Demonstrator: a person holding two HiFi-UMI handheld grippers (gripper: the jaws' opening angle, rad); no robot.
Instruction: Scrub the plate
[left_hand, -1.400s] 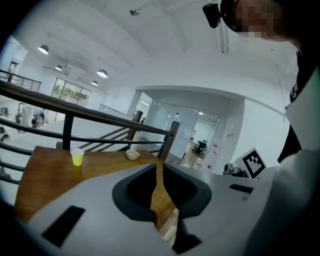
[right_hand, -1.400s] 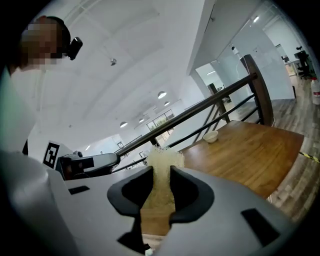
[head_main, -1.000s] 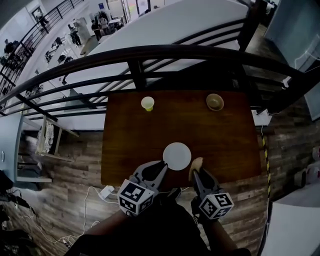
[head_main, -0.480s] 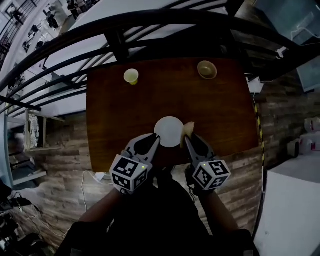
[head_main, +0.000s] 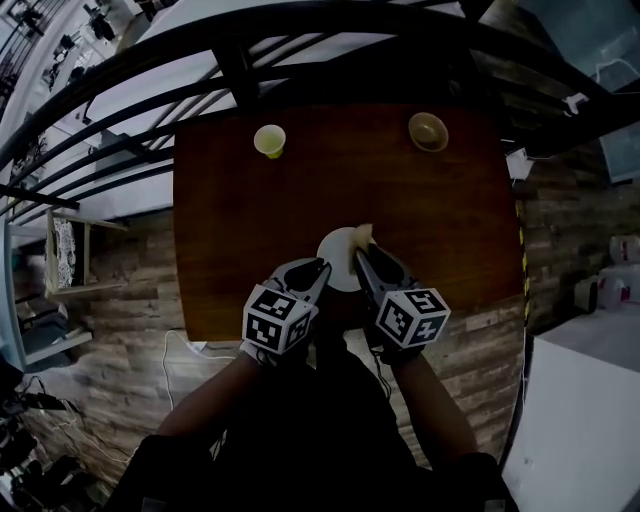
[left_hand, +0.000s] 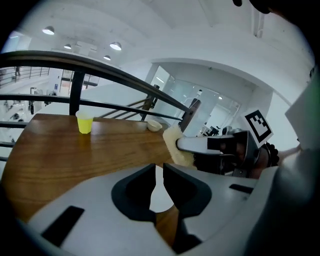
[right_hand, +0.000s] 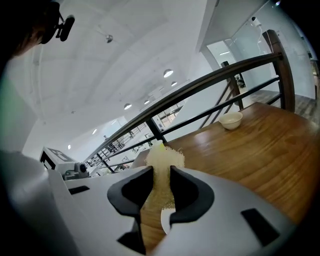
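**Head view.** The plate (head_main: 338, 258) lies flat on the desk (head_main: 230, 230), near its front edge, between the two tools. The left gripper (head_main: 312, 270) reaches the plate's left rim. The right gripper (head_main: 362, 258) comes in over the right rim, and a pale sponge (head_main: 364, 234) projects from its tip against the plate's far right edge. A yellow cup (head_main: 269, 140) and a small bowl (head_main: 428, 131) stand well apart at the back of the desk and play no part here.

**Left gripper view.** The fingers are drawn almost together, leaving a thin slit. The white of the plate shows in the gap between them. I judge that they pinch the rim to steady the plate, though the contact itself is not sharply resolved. The sponge and the right gripper's finger are in sight just ahead.

**Right gripper view.** The fingers are clamped on the sponge, which sticks out past the tips. A sliver of the plate shows beneath them.

**Assessment.** The scrubbing step appears to be just starting: the sponge has been brought to the rim and the plate is braced. The next move calls for pressing the sponge flat and sweeping it across the plate's face. The left hold should stay firm, since a light plate could slide on smooth wood.
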